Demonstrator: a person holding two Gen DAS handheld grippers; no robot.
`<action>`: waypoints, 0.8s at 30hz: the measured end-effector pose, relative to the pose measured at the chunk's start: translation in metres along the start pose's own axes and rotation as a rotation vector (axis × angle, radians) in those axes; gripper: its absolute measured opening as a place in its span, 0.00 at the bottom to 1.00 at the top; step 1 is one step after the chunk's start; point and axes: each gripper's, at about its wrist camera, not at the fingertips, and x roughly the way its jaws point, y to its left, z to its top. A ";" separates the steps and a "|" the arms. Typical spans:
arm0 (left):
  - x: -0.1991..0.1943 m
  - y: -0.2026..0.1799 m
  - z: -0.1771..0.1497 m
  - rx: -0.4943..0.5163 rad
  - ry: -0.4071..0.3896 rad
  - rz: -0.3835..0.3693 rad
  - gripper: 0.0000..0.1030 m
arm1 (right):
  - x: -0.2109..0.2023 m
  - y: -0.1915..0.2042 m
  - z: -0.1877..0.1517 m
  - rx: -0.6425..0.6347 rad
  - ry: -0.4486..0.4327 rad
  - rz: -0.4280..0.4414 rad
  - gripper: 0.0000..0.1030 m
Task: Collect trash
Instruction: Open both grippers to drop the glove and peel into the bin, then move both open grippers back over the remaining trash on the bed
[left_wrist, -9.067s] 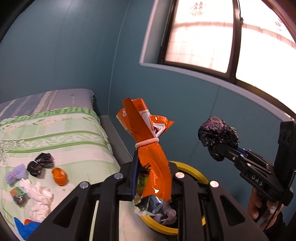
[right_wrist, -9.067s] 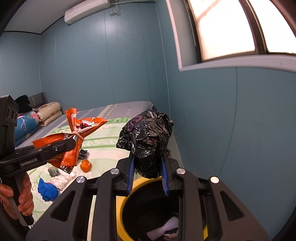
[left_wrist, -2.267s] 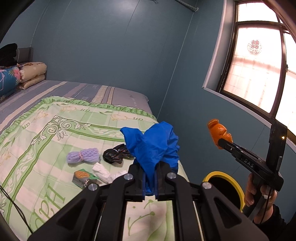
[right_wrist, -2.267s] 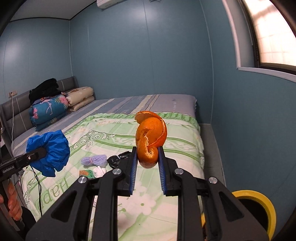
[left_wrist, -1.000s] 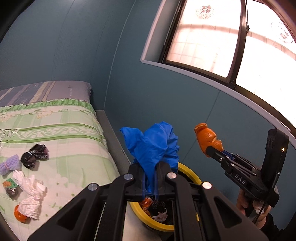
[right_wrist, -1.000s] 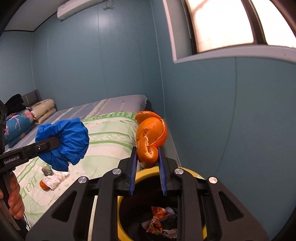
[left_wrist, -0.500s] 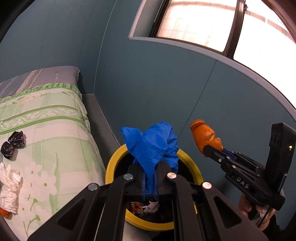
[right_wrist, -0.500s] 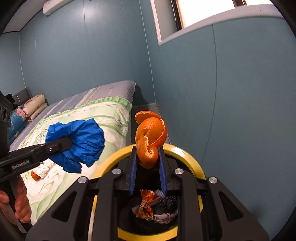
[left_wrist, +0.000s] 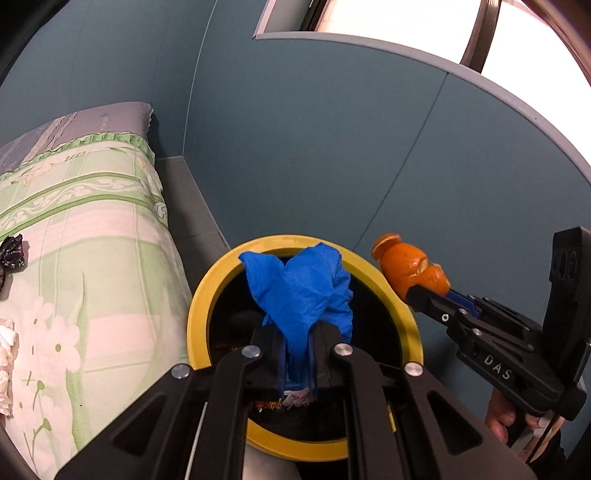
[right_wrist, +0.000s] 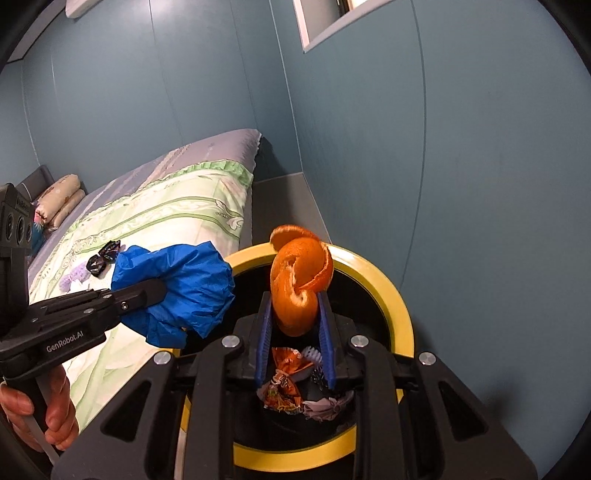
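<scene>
My left gripper (left_wrist: 297, 339) is shut on a crumpled blue glove (left_wrist: 299, 288) and hangs over the mouth of the yellow-rimmed black bin (left_wrist: 207, 295). To its right, my right gripper (left_wrist: 415, 293) carries an orange peel (left_wrist: 410, 266) over the bin's right rim. In the right wrist view the orange peel (right_wrist: 299, 280) stands between the blue pads of the right gripper (right_wrist: 295, 314), above the bin (right_wrist: 391, 295). Those jaws are opening, and the pads still touch the peel. The left gripper (right_wrist: 155, 288) with the blue glove (right_wrist: 184, 284) shows at the left. Wrappers (right_wrist: 284, 380) lie inside the bin.
A bed with a green floral cover (left_wrist: 92, 221) runs along the left of the bin. A black wrapper (left_wrist: 13, 251), white tissue (left_wrist: 5, 354) and a purple net (right_wrist: 74, 277) lie on the bed. The blue wall (left_wrist: 332, 147) stands close behind the bin.
Both grippers have sunk toward the bin and tilted downward, so its mouth now lies right beneath them. The glove and the peel stay between their jaws.
</scene>
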 end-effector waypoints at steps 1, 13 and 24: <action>0.001 0.001 -0.001 -0.002 0.001 0.003 0.07 | 0.001 -0.001 -0.001 0.002 0.003 -0.006 0.23; -0.023 0.037 0.008 -0.101 -0.073 0.050 0.71 | 0.000 -0.007 0.006 0.037 -0.017 -0.027 0.46; -0.084 0.094 0.014 -0.158 -0.172 0.182 0.76 | -0.017 0.034 0.022 -0.038 -0.075 0.054 0.49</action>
